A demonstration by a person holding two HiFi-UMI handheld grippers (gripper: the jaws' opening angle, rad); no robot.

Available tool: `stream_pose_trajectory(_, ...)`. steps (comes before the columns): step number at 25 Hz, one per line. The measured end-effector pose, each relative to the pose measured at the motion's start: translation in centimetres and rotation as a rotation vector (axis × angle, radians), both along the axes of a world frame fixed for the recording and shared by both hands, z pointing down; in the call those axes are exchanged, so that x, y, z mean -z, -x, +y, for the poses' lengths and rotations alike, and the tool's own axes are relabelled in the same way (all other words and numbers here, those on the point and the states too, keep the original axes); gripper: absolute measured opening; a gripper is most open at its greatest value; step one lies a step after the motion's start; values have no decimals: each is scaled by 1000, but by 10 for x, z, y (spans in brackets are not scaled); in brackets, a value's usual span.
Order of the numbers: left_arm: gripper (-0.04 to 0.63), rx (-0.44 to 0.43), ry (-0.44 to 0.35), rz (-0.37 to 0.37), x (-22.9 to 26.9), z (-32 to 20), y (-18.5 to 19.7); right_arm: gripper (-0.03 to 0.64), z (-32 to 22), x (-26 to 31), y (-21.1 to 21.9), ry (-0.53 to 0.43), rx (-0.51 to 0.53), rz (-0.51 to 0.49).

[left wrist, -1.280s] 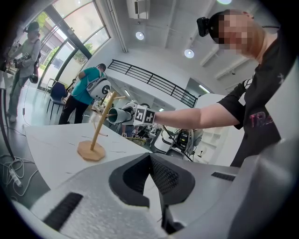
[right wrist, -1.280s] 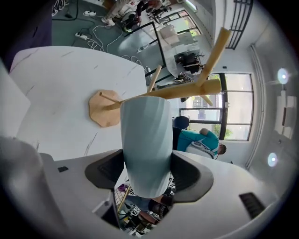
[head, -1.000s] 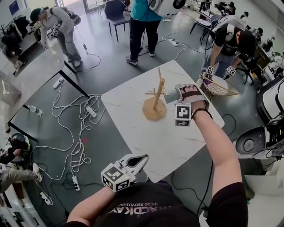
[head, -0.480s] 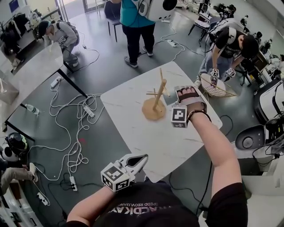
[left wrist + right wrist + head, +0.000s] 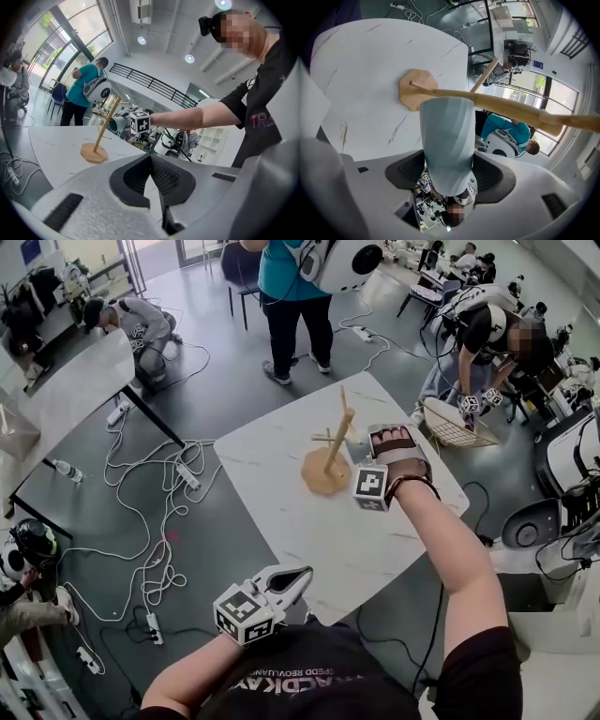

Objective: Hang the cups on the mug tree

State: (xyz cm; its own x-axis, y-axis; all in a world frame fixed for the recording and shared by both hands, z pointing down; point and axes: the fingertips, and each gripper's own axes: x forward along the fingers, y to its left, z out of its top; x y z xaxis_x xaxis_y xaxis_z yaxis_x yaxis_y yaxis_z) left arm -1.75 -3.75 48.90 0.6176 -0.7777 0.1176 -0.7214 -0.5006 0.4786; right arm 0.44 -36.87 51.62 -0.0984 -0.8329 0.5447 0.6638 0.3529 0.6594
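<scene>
Here the right claw (image 5: pixel 449 174) is clamped on a pale cup (image 5: pixel 446 136) at the centre of its own view. A wooden pole of the tree (image 5: pixel 328 454) crosses the cup's far end. The tree stands on the white counter (image 5: pixel 281 512). At lower centre of the head view, the left claw (image 5: pixel 292 579) is closed on nothing, beside the counter's near edge.

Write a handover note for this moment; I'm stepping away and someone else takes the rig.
Left tongs: shut, empty, held low by the table's near edge.
Right tongs: shut on a pale cup, close beside the mug tree.
Mug tree: upright on the table, no cup seen hanging on it.
Done: one cup gripped and at the tree.
Left: hang it on the tree, release. No other cups in view.
</scene>
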Motion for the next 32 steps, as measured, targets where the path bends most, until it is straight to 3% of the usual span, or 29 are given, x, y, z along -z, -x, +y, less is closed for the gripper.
stream_pose_trajectory(14,-6,-12,-14,-4,3,1,-1,310,10,9,7,8,25,-52)
stream_pose_trajectory(25,-6,-77,-26,-15,7,2,-12,310,34,27,-9,5,35,-131)
stream_pose_trajectory(27,-6,-91,-29,-18,10,1,-14,308,39,29,-12,46,13,-204)
stream_pose_trajectory(30,-6,-108,-31,-22,13,-1,-19,276,52,40,-14,177,-58,-450)
stream_pose_trajectory(31,-6,-115,-32,-24,13,-1,-20,155,57,46,-14,220,-82,-550)
stream_pose_trajectory(32,-6,-122,-33,-26,13,-1,-21,96,62,53,-14,256,-100,-642)
